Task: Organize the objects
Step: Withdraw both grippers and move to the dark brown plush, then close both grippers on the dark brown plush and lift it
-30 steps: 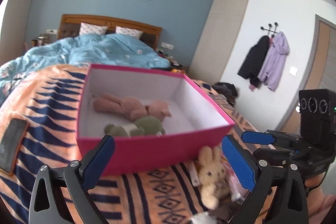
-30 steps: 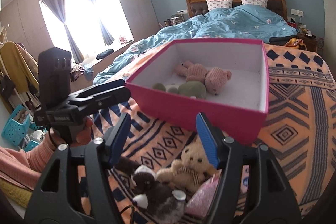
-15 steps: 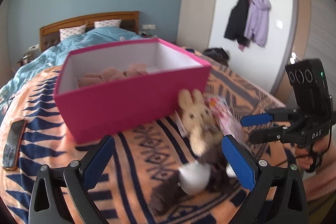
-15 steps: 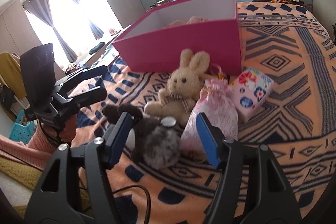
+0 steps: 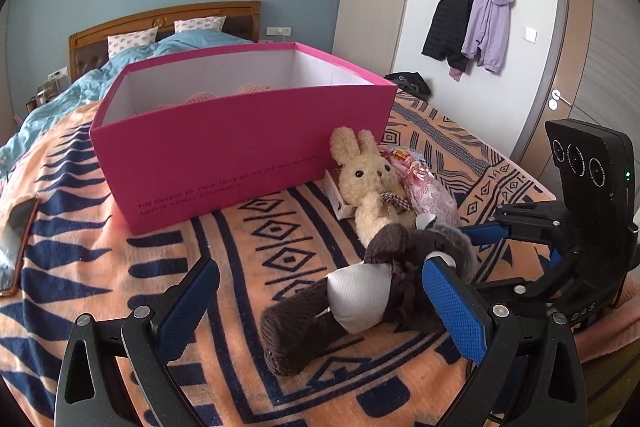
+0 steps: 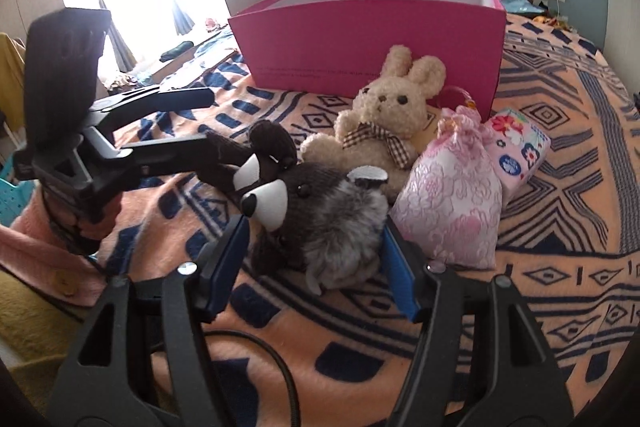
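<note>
Brown plush dog [image 6: 316, 215] on the orange patterned blanket [image 6: 540, 307], just in front of the pink box [image 6: 368, 47], beside the cream rabbit [image 6: 384, 123]. Head bracketed by the right gripper [image 6: 316, 263], parted, pads seemingly not yet pressing. Long axis toward the left gripper [image 5: 320, 311], also spread wide, body and leg between its fingers. Right nearer to a grasp, probably.

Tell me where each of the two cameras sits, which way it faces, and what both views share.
Left wrist: on the left gripper, looking down its open blue fingers at the brown plush toy, pink box behind; right gripper shows.
Right wrist: on the right gripper, straddling the toy's head; left gripper and a pink sleeve show.
Shared: toy, cream rabbit, box, blanket.
</note>
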Action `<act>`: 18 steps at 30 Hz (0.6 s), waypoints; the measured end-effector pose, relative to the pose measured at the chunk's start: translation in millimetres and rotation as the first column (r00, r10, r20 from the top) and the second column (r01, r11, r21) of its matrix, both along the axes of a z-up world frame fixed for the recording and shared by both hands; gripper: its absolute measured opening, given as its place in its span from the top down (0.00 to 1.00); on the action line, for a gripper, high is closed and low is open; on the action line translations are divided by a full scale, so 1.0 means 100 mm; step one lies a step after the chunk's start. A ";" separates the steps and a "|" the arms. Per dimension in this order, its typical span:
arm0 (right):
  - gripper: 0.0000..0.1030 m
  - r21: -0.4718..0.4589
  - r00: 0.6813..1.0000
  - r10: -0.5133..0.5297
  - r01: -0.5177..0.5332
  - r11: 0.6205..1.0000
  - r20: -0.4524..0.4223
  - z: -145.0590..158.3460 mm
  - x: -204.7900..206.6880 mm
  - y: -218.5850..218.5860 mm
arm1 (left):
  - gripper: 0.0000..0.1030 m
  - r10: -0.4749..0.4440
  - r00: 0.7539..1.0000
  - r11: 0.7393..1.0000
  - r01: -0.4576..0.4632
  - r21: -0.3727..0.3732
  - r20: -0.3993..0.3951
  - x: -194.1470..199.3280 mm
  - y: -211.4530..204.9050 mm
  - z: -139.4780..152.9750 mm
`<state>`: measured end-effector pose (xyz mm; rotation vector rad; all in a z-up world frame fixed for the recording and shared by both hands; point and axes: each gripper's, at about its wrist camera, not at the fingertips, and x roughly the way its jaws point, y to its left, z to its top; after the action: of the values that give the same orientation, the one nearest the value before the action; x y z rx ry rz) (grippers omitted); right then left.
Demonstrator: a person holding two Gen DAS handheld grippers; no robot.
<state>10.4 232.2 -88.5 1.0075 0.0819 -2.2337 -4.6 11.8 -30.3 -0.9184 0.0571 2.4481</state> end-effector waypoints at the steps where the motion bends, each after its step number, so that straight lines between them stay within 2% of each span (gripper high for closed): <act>1: 0.36 0.005 1.000 -0.008 0.008 1.000 -0.001 -0.01 -0.02 -0.01 | 0.00 0.002 1.000 1.000 -0.002 0.003 0.004 0.00 0.00 -0.01; 10: 0.44 -0.031 0.999 -0.042 0.043 0.999 0.023 -0.02 -0.16 -0.01 | 0.00 -0.013 1.000 1.000 0.013 0.012 0.027 0.03 -0.04 -0.05; 18: 0.46 -0.157 0.998 -0.043 0.049 0.986 0.043 0.19 -0.25 0.13 | 0.01 -0.074 0.997 0.997 0.074 0.030 0.024 0.10 0.02 0.00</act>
<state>-14.8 245.7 -69.3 0.9753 -0.1356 -2.2212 5.8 13.3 -30.3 -0.9174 0.0463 2.3629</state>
